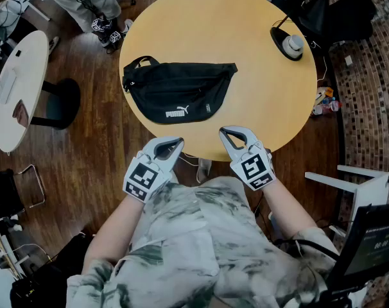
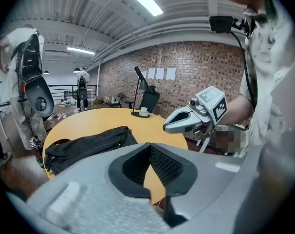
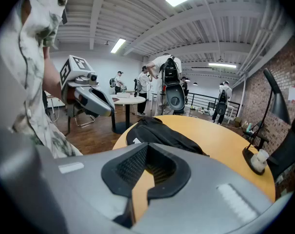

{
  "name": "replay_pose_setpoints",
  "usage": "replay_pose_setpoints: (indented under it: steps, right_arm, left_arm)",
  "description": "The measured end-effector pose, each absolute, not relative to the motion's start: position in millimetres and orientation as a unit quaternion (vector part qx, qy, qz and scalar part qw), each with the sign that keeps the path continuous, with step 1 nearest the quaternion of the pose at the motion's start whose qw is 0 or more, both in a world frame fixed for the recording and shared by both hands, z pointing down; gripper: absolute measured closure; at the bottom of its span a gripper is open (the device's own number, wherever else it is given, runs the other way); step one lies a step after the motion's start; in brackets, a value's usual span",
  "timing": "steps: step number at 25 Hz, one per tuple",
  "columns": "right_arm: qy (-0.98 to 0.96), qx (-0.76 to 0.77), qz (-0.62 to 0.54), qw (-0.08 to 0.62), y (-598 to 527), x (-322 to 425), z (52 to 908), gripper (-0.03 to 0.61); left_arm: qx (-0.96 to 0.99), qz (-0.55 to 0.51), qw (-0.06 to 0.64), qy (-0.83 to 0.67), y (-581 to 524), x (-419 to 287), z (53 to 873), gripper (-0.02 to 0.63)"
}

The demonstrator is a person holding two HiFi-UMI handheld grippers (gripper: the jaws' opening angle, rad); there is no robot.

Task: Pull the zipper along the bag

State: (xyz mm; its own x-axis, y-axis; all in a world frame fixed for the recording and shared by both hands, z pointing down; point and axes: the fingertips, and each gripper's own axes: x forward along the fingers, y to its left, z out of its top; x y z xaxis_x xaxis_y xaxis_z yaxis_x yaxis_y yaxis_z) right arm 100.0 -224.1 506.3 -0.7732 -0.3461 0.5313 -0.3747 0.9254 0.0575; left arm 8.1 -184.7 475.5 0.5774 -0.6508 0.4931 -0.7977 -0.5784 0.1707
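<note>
A black waist bag [image 1: 178, 92] with a white logo lies flat on the round yellow table [image 1: 259, 88], its strap looped at its left end. No zipper pull can be made out. My left gripper [image 1: 173, 142] and right gripper [image 1: 228, 132] hover at the table's near edge, both shut and holding nothing, a short way from the bag. The left gripper view shows its own jaws [image 2: 150, 147] closed, with the bag [image 2: 89, 144] ahead to the left and the right gripper [image 2: 173, 124] beside it. In the right gripper view the bag [image 3: 162, 133] lies beyond the closed jaws [image 3: 146, 149].
A black desk lamp base with a white cup [image 1: 291, 43] stands at the table's far right. A white side table [image 1: 15, 82] is to the left, a white shelf [image 1: 368, 185] and a monitor [image 1: 371, 242] to the right. Several people [image 3: 162, 87] stand in the background.
</note>
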Motion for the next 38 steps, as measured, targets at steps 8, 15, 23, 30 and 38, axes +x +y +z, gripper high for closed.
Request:
replay_pose_setpoints:
  steps: [8, 15, 23, 30, 38]
  right_arm:
    - [-0.929, 0.184, 0.038, 0.318, -304, 77, 571, 0.571]
    - [-0.912, 0.17, 0.044, 0.371, -347, 56, 625, 0.571]
    - [-0.895, 0.15, 0.046, 0.418, -374, 46, 680, 0.572]
    - [-0.894, 0.142, 0.063, 0.42, -373, 45, 691, 0.572]
    - [-0.894, 0.139, 0.071, 0.42, -372, 45, 691, 0.572]
  left_arm:
    - [0.855, 0.281, 0.187, -0.393, -276, 15, 550, 0.54]
    - [0.831, 0.395, 0.15, -0.363, -326, 22, 613, 0.518]
    - [0.791, 0.474, 0.114, -0.371, -357, 20, 655, 0.5]
    - [0.761, 0.516, 0.097, -0.381, -369, 20, 680, 0.505]
    - [0.775, 0.488, 0.12, -0.384, -366, 24, 676, 0.584]
